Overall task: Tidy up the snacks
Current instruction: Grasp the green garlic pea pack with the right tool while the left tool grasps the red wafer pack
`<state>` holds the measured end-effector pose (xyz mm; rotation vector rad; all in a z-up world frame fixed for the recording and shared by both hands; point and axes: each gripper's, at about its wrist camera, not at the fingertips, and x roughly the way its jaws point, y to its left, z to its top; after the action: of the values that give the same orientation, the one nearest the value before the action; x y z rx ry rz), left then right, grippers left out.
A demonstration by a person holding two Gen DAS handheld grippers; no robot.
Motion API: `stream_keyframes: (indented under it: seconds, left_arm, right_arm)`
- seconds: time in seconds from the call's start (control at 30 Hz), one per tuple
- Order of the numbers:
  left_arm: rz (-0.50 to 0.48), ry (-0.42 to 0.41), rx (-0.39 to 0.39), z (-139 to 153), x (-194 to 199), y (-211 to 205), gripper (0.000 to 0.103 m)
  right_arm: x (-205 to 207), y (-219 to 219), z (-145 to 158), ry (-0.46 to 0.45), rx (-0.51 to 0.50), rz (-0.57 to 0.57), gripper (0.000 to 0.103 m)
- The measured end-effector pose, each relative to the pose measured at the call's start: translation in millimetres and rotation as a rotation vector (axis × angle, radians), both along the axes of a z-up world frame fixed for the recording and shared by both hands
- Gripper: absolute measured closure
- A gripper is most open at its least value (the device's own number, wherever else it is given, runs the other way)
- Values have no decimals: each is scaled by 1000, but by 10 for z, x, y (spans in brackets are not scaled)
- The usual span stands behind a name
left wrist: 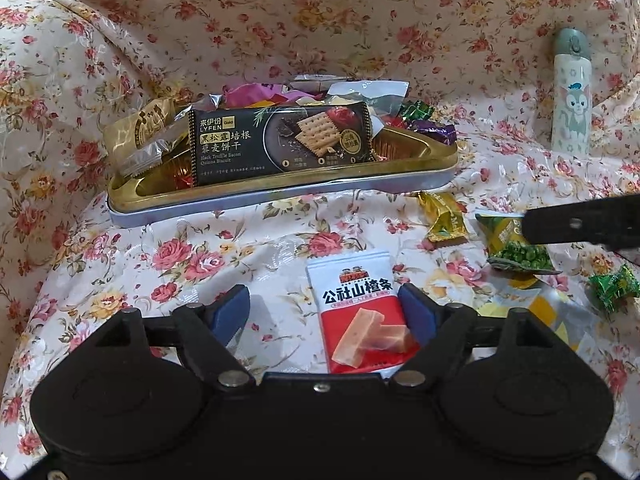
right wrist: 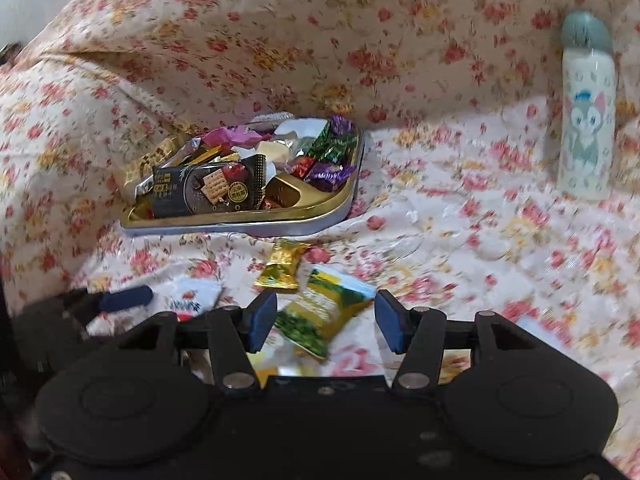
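Here, hawthorn packet [left wrist: 358, 312] lies lengthwise (top toward tray [left wrist: 280, 196]).

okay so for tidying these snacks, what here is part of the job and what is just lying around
Part of the job:
gold tray of snacks
black biscuit pack
white-and-red hawthorn packet
gold candy
green pea packet
green candy

Just lying about:
cartoon bottle
floral cloth

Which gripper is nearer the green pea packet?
Right. The right gripper straddles the green pea packet; the left gripper sits around the red-and-white hawthorn packet beside it.
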<state>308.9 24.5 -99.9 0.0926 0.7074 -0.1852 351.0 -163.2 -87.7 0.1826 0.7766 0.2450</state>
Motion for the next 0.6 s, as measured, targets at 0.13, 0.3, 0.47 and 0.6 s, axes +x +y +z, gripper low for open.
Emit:
stream_keyframes:
  seconds: [0.13, 0.3, 0.47, 0.6]
  left_arm:
    - [1, -8, -2, -5, -15, 1, 19]
    - [3, -9, -4, -5, -21, 1, 19]
    - [3, -8, -6, -5, -18, 3, 19]
    - [0, -7, -8, -6, -16, 6, 19]
  right_arm:
    - [138, 108, -99, 66, 1, -58, 43]
    - [173, 207, -148, 76, -44, -71, 43]
    - [111, 242, -133, 54, -126, -42, 48]
    - [53, 214, -134, 43, -181, 1, 67]
